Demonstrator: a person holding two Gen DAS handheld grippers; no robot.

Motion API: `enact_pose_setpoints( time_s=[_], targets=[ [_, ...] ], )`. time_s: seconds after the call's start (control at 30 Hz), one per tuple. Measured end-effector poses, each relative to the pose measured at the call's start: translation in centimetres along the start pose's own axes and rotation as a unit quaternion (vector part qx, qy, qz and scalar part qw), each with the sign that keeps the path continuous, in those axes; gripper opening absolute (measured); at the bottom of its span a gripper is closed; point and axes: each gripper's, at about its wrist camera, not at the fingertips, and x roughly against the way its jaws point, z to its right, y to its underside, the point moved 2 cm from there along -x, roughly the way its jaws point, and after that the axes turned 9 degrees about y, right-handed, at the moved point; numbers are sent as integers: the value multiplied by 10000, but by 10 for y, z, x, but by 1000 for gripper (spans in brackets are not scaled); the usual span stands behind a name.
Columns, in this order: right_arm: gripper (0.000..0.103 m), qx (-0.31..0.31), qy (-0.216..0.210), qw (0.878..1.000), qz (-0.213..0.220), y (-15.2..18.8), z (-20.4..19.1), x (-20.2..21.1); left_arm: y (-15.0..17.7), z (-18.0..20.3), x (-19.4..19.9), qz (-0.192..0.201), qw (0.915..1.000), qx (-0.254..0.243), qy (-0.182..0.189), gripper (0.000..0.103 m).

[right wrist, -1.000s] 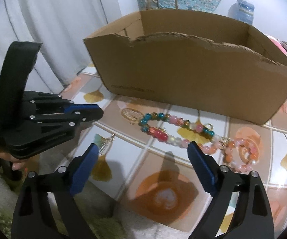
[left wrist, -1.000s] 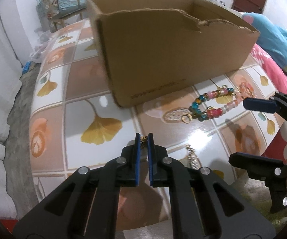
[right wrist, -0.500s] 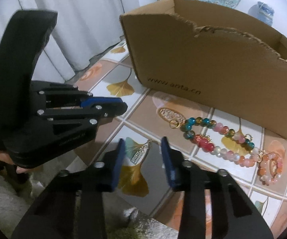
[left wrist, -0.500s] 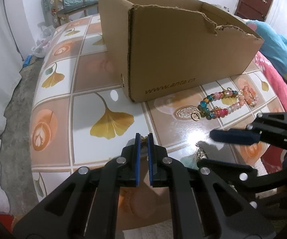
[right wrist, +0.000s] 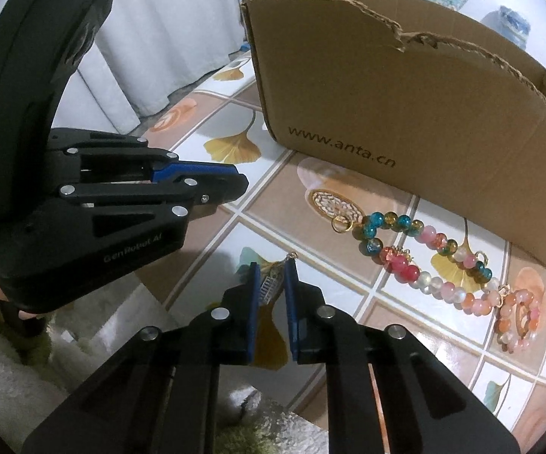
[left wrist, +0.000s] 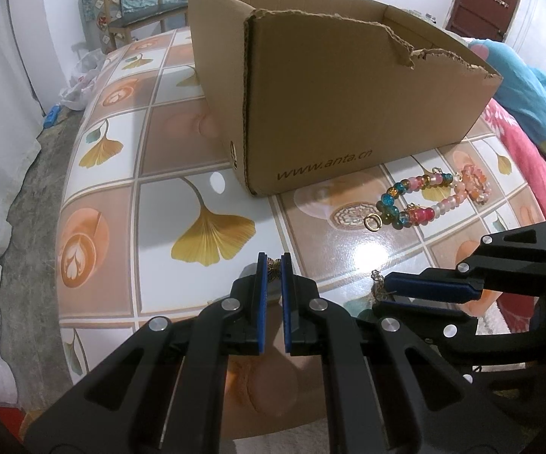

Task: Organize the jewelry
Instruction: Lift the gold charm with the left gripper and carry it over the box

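Right tongs (right wrist: pixel 271 278) have swung in beside the left and have just been closing round a silver pendant (right wrist: pixel 269 283).
Left tongs (left wrist: pixel 273 266) stay clamped on a small gold charm (left wrist: pixel 273 263) near the surface's (left wrist: pixel 182 159) front edge; beads (right wrist: pixel 420 257) lie along the box (right wrist: pixel 405 106).

1. I saw white curtains (right wrist: pixel 167 38) hanging along one side, above a grey floor (left wrist: pixel 27 204).
2. A wooden chair (left wrist: pixel 136 3) stood by the white wall.
3. A dark red door (left wrist: pixel 484 0) was opposite.
4. A bed with pink and blue bedding (left wrist: pixel 530 113) flanked the tile-patterned bench (left wrist: pixel 129 204).
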Motion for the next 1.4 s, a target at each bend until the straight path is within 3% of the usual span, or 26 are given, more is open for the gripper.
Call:
enact_pose_setpoints(
  time_s=[0.1, 0.3, 0.63, 1.0, 1.2, 1.3, 1.4],
  targets=[
    [8, 72, 81, 9999, -3, 1, -1, 0, -1, 0, 0, 6, 10000, 1, -13, 6],
    [3, -336, -169, 9993, 10, 5, 18, 5, 1, 1, 0, 56, 10000, -62, -34, 6],
    [3, -572, -184, 9977, 306, 7, 43, 32, 0, 3, 8, 171, 9998, -102, 13, 6],
    [3, -676, -213, 9933, 912, 3, 68, 84, -11, 18, 51, 570, 9981, -221, 17, 6],
    [2, -599, -352, 9854, 1557, -23, 84, 121, -43, 34, 98, 1187, 9918, -420, 211, 6],
    [2, -541, -426, 9776, 1989, -47, 103, 142, -74, 42, 118, 1618, 9842, -709, 147, 6],
    [2, -509, -571, 9740, 2131, -72, 121, 147, -104, 43, 118, 1765, 9806, -848, 133, 6]
  ],
)
